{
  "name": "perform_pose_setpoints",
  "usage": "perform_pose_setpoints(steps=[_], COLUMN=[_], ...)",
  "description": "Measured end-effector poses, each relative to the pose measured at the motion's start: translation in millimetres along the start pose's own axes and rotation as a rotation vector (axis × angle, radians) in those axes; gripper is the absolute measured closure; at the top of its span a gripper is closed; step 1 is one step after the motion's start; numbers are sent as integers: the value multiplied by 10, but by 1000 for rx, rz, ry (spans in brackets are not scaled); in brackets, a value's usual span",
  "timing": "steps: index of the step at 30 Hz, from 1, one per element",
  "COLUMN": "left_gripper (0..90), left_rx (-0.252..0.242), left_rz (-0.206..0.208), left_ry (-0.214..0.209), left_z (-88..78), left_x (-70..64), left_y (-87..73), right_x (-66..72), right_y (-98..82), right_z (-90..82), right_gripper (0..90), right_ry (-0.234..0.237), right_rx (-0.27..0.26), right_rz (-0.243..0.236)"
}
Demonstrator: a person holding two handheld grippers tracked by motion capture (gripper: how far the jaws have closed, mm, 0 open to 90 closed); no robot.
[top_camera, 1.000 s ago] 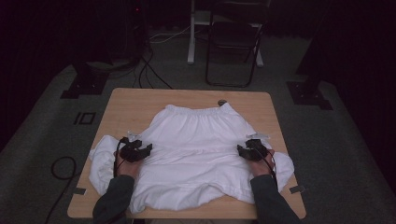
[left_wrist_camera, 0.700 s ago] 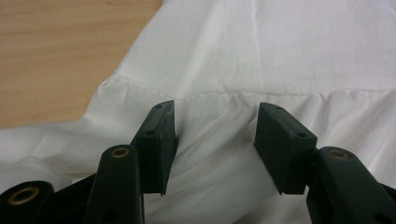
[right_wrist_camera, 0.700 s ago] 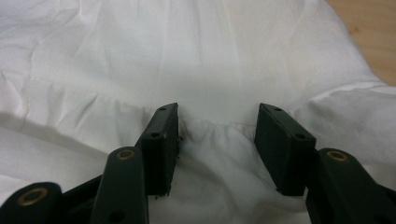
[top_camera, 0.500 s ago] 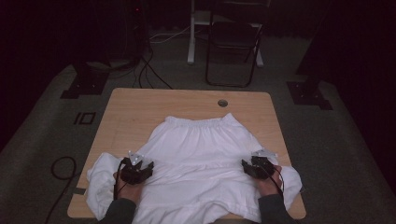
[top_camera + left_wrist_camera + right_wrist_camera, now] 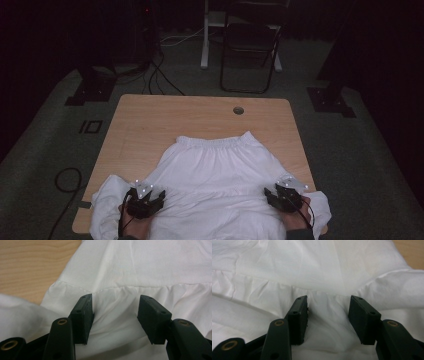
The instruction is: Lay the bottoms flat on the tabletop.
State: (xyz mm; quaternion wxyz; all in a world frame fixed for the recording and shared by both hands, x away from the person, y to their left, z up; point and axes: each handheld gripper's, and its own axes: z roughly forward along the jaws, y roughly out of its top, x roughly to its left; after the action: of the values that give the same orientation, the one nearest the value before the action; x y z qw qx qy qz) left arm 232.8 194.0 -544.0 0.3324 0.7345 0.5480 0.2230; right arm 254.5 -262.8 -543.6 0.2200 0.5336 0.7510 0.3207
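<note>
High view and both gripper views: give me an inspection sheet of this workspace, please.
Surface: wooden table, round grommet hole near far edge.
Job's things: white garment with elastic waistband spread flat, near edge hanging over the table's front.
Clutter: nothing seen.
Grippers: left gripper open over the gathered seam; right gripper open over the same seam.
Cables: black cable loop on floor at left; more by the far stands.
Surroundings: dark room, folding chair, carpet.

No legible text, labels or numbers anywhere.
</note>
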Motion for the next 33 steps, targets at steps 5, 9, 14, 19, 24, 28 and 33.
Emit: perform_pose_setpoints(steps=[5,9,14,19,24,28,33], left_gripper=[459,451,451,439,440,436,436], left_rx=[9,38,-21,5,44,-7,-6], left_rz=[2,2,28,53,18,15,45], left_ry=[-2,5,9,-14,-19,-13,8], left_z=[-45,-29,22,283,493,472,343], left_x=[-34,-26,16,47,98,97,-3], left_y=[-32,71,363,584,528,444,305], right_x=[76,65,-5,-94,-133,-131,-75], right_y=[-119,-127,19,206,271,253,204], right_z=[-123,-149,-217,-119,142,174,140], right_gripper=[492,491,487,462,456,461,477], right_ry=[-8,10,-6,-35,-39,-33,-38], right_rx=[7,9,-72,-67,-11,-3,1], right_rz=[-3,17,38,28,15,18,4])
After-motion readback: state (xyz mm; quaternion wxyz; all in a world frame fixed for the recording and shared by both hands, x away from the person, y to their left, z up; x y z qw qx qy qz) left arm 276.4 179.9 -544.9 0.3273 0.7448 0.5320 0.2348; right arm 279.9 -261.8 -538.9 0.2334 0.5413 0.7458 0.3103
